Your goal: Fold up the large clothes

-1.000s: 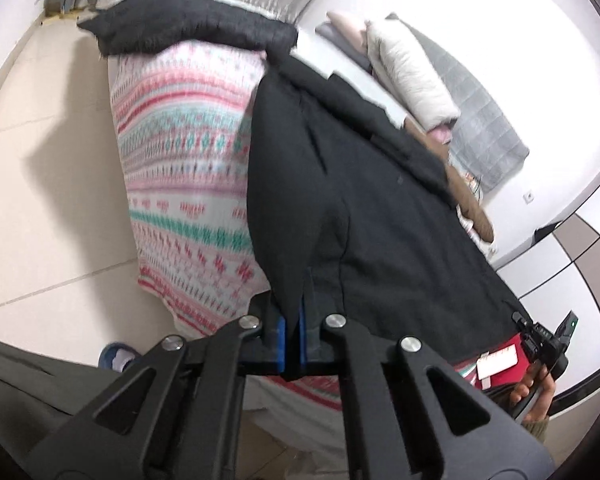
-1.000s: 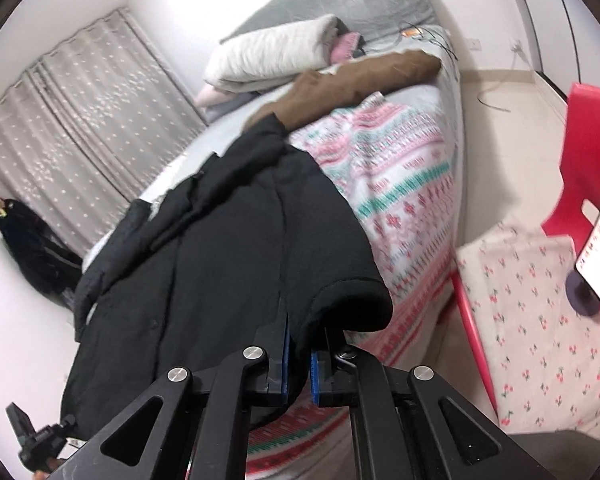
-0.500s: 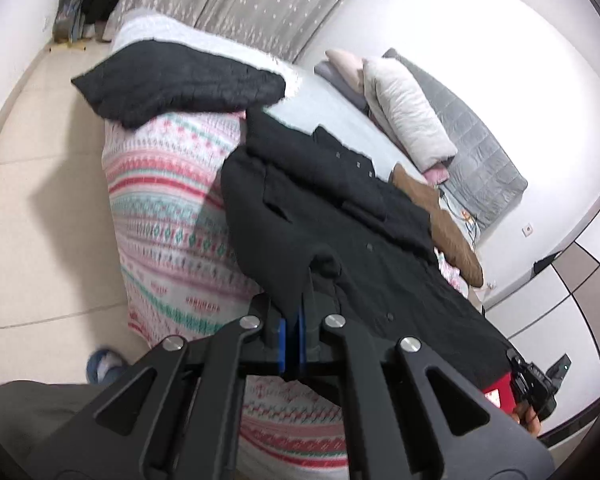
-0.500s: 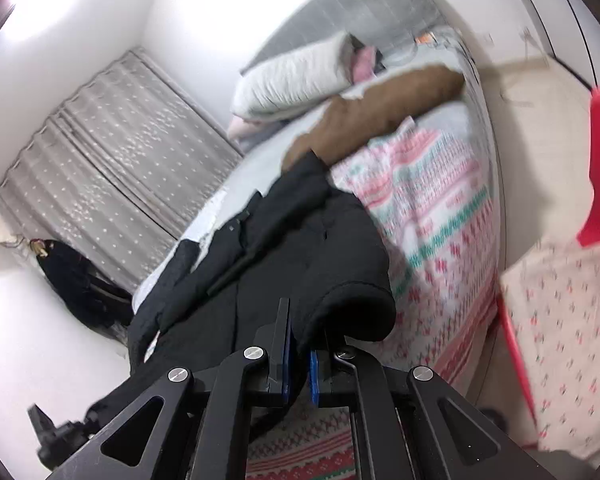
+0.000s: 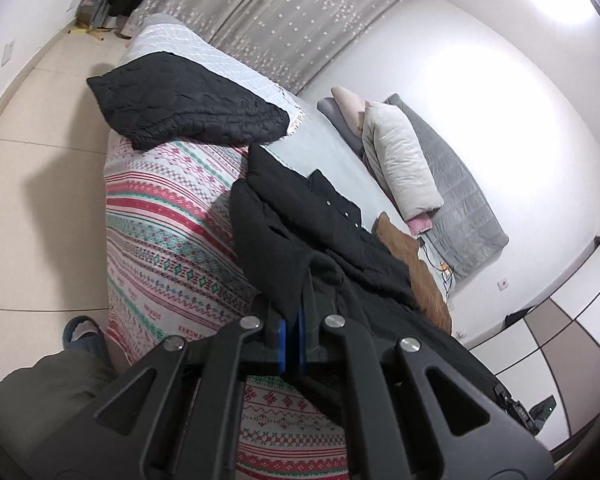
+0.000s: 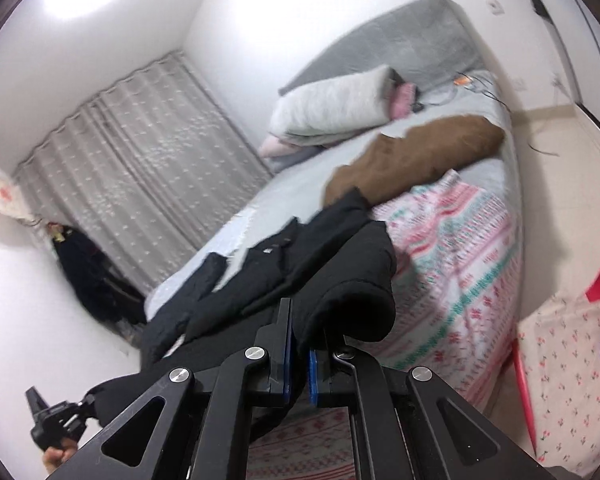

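The left hand-held gripper (image 5: 296, 322) is clenching one edge of the black coat (image 5: 300, 232), and the right hand-held gripper (image 6: 299, 344) is clamping a rolled fold of the same coat (image 6: 340, 272); the coat is lying across the bed (image 5: 172, 216), its near end raised off the patterned blanket (image 6: 460, 264) and its far end trailing toward the grey sheet.

The fabric is looking thick and heavy, so it could be slipping out of either narrow grip if the two hands are pulling apart or lifting unevenly; a sleeve could be dragging and bunching under the body, spoiling the fold; the brown garment (image 6: 412, 160) is lying just beside the coat's far end and could be getting caught along with it.

The bed's near edge is dropping to the floor right below the grippers, so a released hem would be sliding off; open sheet is lying beyond the coat, with another dark garment (image 5: 188, 104) on the left corner and pillows (image 6: 332, 108) well apart.
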Tool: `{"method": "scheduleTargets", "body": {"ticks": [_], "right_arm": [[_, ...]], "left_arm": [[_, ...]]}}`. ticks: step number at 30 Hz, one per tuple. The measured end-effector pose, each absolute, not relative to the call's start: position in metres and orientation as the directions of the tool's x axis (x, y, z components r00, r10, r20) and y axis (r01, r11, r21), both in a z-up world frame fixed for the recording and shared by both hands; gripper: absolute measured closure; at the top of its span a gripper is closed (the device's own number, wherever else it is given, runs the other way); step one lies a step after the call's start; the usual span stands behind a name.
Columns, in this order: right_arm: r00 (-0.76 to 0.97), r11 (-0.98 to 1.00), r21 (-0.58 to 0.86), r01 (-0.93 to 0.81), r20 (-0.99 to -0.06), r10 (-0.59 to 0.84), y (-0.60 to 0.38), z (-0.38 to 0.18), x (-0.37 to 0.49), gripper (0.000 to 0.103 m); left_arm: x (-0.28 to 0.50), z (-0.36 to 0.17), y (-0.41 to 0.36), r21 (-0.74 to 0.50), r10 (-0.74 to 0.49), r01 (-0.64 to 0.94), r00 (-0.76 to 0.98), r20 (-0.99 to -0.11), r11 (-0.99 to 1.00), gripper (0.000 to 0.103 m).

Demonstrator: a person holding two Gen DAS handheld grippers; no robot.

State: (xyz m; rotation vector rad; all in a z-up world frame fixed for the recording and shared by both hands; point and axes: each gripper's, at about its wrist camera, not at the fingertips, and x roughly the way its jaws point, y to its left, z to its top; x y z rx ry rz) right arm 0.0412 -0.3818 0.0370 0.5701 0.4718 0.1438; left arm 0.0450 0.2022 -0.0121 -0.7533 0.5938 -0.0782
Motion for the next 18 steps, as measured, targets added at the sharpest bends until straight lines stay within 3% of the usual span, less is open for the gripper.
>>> {"method": "scheduleTargets", "body": {"ticks": [11,18], "right_arm": [[0.923,0.83,0.551,-0.091,-0.267,0.278,-0.374,0.08,-0.024,0.098],[0.909,0.825,0.564,-0.04,-0.322,0.265,-0.387,0.061,-0.011,0.098]], "left_arm": [[-0.026,0.024,0.214,-0.683,-0.292,-0.067,0.871,-0.395,0.727,0.098],[0.003,0.005,0.2,-0.613,-0.245,-0.139,0.831,-0.5,0.778,0.098]]}}
